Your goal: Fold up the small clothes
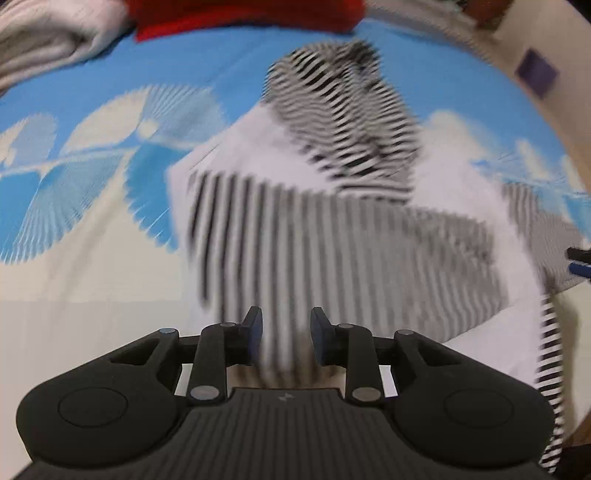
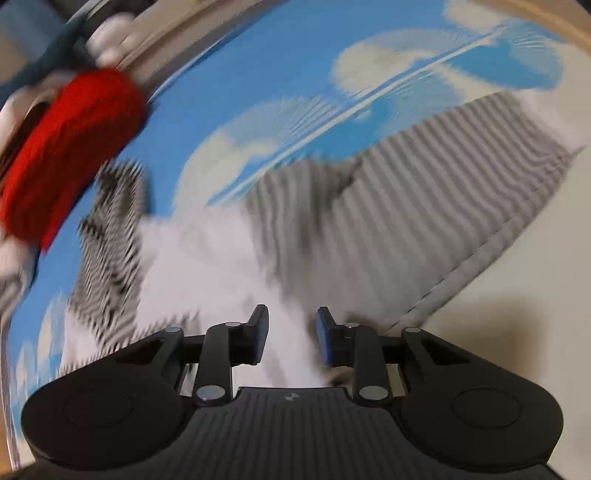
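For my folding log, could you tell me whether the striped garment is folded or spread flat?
Partly folded: the striped garment lies bunched, with layers overlapping and stripes running in different directions.

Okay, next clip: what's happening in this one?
A person with a handheld gripper in each hand is working on a black-and-white striped garment spread on a blue-and-cream patterned bedsheet. The left gripper and right gripper each have cloth between their fingers, but motion blur hides whether they are pinching it. The garment looks partly bunched, not yet a neat fold. A red item lies at the sheet's far edge, beside some pale fabric.
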The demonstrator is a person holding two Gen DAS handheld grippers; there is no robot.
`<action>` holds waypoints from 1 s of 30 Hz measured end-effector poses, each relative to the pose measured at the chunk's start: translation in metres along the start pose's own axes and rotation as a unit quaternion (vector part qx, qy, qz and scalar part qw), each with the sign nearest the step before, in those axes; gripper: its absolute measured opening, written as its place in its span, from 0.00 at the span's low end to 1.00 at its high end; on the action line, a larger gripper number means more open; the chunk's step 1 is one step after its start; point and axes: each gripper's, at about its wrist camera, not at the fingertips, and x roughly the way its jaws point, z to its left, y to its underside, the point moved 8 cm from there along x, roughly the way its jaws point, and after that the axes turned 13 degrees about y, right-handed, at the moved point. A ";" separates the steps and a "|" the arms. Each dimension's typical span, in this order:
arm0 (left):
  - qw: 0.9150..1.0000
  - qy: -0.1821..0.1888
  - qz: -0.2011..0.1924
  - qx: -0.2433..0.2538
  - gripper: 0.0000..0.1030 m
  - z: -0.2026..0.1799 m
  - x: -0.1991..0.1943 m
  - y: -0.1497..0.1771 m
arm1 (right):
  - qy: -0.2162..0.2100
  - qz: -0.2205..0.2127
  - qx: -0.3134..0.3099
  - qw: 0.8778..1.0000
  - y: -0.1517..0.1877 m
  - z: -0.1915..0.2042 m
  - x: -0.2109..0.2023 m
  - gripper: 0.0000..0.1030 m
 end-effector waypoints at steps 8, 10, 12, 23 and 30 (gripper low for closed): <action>0.999 0.020 -0.001 0.035 0.35 -0.044 0.009 -0.009 | 0.079 -0.011 0.153 0.985 -0.059 -0.135 0.014 0.29; 0.999 0.017 0.003 0.036 0.35 -0.042 0.014 -0.007 | 0.086 -0.014 0.174 0.981 -0.066 -0.158 0.018 0.30; 0.999 0.014 0.006 0.035 0.35 -0.041 0.015 -0.005 | 0.077 -0.010 0.194 0.978 -0.068 -0.170 0.029 0.31; 0.999 0.020 0.006 0.031 0.35 -0.045 0.019 -0.008 | 0.071 -0.021 0.242 0.967 -0.075 -0.202 0.066 0.31; 1.000 0.017 0.001 0.022 0.35 -0.036 0.016 -0.010 | 0.100 -0.056 0.243 0.963 -0.085 -0.203 0.068 0.05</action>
